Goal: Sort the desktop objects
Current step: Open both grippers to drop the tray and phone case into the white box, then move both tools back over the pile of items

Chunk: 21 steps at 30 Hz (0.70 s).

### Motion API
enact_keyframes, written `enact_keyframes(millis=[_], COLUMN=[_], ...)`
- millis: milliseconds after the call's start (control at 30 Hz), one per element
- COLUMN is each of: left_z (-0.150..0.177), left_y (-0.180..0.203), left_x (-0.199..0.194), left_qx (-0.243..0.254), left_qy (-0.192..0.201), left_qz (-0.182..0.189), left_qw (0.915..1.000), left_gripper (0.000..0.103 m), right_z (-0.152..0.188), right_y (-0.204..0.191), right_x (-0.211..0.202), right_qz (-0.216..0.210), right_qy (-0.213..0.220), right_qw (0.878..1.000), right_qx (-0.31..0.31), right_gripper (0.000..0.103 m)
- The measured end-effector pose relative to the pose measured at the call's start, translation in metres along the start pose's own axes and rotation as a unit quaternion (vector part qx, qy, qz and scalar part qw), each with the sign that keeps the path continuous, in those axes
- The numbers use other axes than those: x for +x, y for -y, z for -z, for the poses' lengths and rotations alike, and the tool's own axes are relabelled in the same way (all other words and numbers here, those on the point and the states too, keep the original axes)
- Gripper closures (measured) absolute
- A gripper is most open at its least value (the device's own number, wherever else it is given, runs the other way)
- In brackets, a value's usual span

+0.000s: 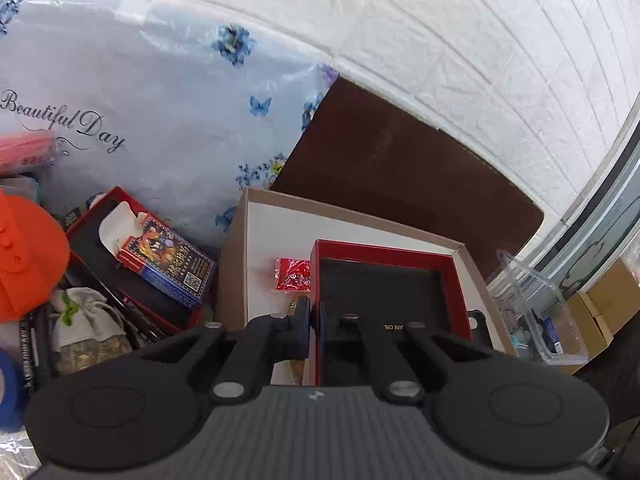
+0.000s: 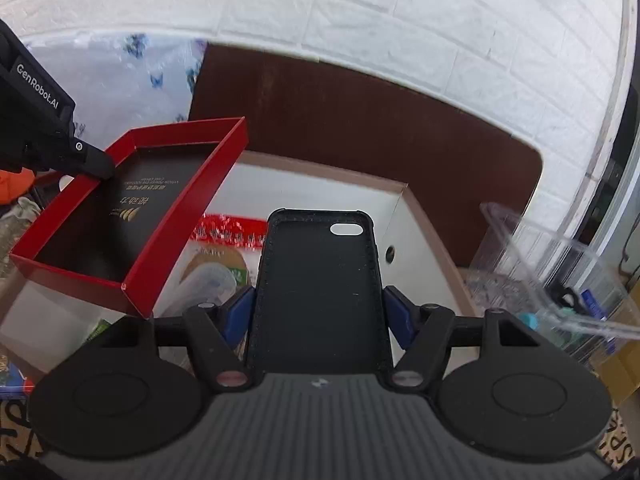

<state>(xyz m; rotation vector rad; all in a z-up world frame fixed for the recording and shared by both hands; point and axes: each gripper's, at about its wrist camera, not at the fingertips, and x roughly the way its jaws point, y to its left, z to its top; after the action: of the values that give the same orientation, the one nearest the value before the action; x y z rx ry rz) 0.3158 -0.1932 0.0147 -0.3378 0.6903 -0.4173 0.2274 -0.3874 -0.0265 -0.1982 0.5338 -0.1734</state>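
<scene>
My left gripper is shut on the side wall of a shallow red box with a black inside, which it holds above an open cardboard box. In the right wrist view the same red box hangs tilted at the left, with the left gripper pinching its far corner. My right gripper is shut on a black phone case. The blue pads press both long edges, and the case's inside faces up over the cardboard box.
The cardboard box holds a red packet and other wrapped items. To its left lie another red box holding a card pack, an orange object and a cloth pouch. A clear plastic bin stands to the right, and a brown mat lies behind.
</scene>
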Motion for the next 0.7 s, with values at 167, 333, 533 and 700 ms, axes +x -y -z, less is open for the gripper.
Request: enact_keyframes(millis=[167,333,533,700], left_z=[0.001,0.003,0.012,0.03], left_y=[-0.003,0.003,0.006,0.003], left_x=[0.001,-0.023,-0.051,-0.082], left_qx=[-0.004,0.005,0.003,0.007], left_qy=[0.025,0.052,0.053,0.052], left_qz=[0.035,0.071,0.077,0.082], left_qw=[0.9991,0.9961,0.9956,0.9953], left_gripper=[0.059,0.004,0.004,0.004], right_z=[0.004,0.011,0.012,0.014], right_y=[-0.006,-0.013,-0.007,-0.004], right_x=[0.021,0.005,-0.031,-0.068], right_qz=[-0.026,0.006,0.009,0.006], right_qy=[-0.052,-0.02,0.01,0.039], right_qw=[0.998,1.0,1.0,0.998], right_qx=[-0.009,-0.02,0.015,0.046], right_gripper=[0.034,0.011,0.011,0.011])
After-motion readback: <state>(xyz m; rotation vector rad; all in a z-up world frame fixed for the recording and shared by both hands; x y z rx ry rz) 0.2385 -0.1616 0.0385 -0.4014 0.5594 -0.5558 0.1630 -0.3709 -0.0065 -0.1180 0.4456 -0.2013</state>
